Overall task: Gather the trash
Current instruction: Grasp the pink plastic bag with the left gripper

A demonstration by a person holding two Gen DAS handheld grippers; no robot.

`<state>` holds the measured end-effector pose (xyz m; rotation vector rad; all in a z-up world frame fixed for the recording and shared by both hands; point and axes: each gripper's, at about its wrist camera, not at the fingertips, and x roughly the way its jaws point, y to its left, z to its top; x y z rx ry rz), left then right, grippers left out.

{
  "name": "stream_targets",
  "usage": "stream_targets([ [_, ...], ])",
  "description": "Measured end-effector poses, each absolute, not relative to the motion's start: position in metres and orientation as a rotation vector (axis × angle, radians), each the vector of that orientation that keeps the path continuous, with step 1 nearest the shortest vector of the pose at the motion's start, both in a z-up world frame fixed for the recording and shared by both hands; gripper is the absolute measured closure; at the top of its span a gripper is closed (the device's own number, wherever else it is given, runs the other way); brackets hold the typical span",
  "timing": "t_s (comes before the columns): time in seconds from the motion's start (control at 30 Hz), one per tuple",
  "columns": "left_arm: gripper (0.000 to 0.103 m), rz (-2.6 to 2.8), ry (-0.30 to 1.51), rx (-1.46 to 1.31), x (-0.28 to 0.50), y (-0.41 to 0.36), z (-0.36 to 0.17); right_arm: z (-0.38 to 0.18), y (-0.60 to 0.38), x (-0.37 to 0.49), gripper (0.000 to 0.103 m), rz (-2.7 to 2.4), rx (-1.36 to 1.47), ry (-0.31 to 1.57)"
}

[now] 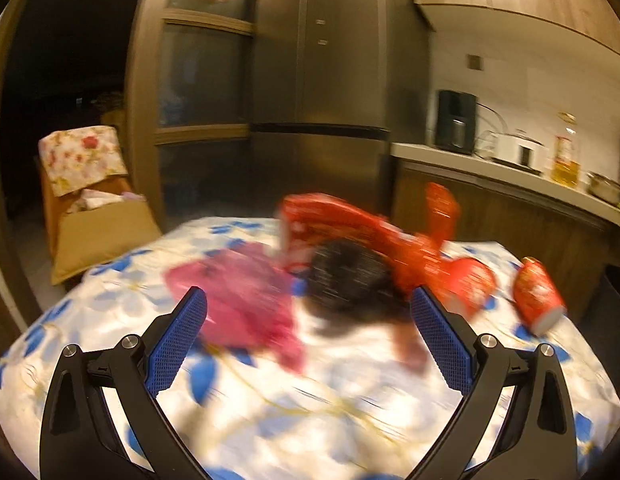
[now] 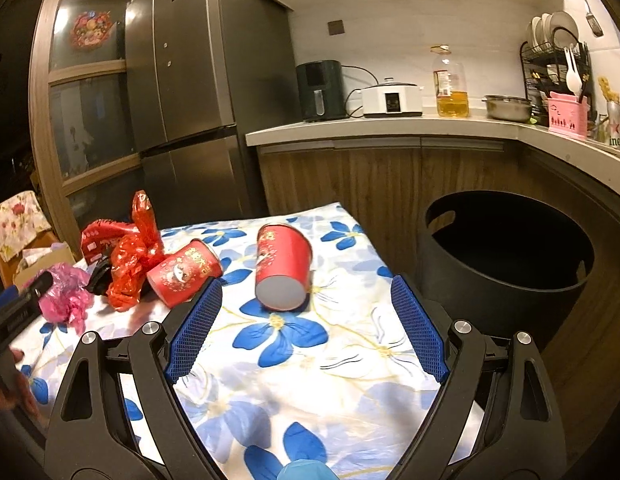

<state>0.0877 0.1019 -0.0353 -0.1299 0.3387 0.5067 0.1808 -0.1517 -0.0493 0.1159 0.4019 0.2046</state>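
With both jaws spread wide and empty, my right tongs [image 2: 306, 320] hang over the flowered worktop [image 2: 349, 360], a red cup [image 2: 284, 266] lying on its side just ahead. My left tongs [image 1: 308, 330] face blurred pink bag [image 1: 246, 300], black bag [image 1: 345, 280] and red wrapper [image 1: 349, 224]. A black bin [image 2: 505, 264] stands beside the worktop.
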Motion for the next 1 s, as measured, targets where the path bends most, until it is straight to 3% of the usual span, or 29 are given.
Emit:
stream_targets([
  [0.2,0.006,0.547,0.373,-0.221,0.103,0.151,-0.038,-0.048,-0.139,0.186,0.018,0.216,0.105,0.402],
  [0.43,0.016,0.531,0.455,-0.294,0.123,0.173,-0.050,-0.048,-0.129,0.196,0.018,0.216,0.093,0.412],
  [0.6,0.051,0.531,0.532,-0.337,0.131,0.182,-0.064,-0.050,-0.121,0.198,0.018,0.223,0.073,0.415],
  [0.73,0.070,0.524,0.566,-0.383,0.133,0.190,-0.072,-0.051,-0.117,0.199,0.018,0.227,0.074,0.423],
  [0.8,0.084,0.518,0.564,-0.386,0.132,0.190,-0.072,-0.052,-0.116,0.201,0.018,0.227,0.070,0.425],
  [0.9,0.096,0.505,0.551,-0.377,0.129,0.186,-0.070,-0.053,-0.116,0.202,0.018,0.226,0.066,0.427],
  [1.0,0.099,0.492,0.531,-0.378,0.120,0.181,-0.066,-0.054,-0.115,0.204,0.018,0.227,0.072,0.425],
])
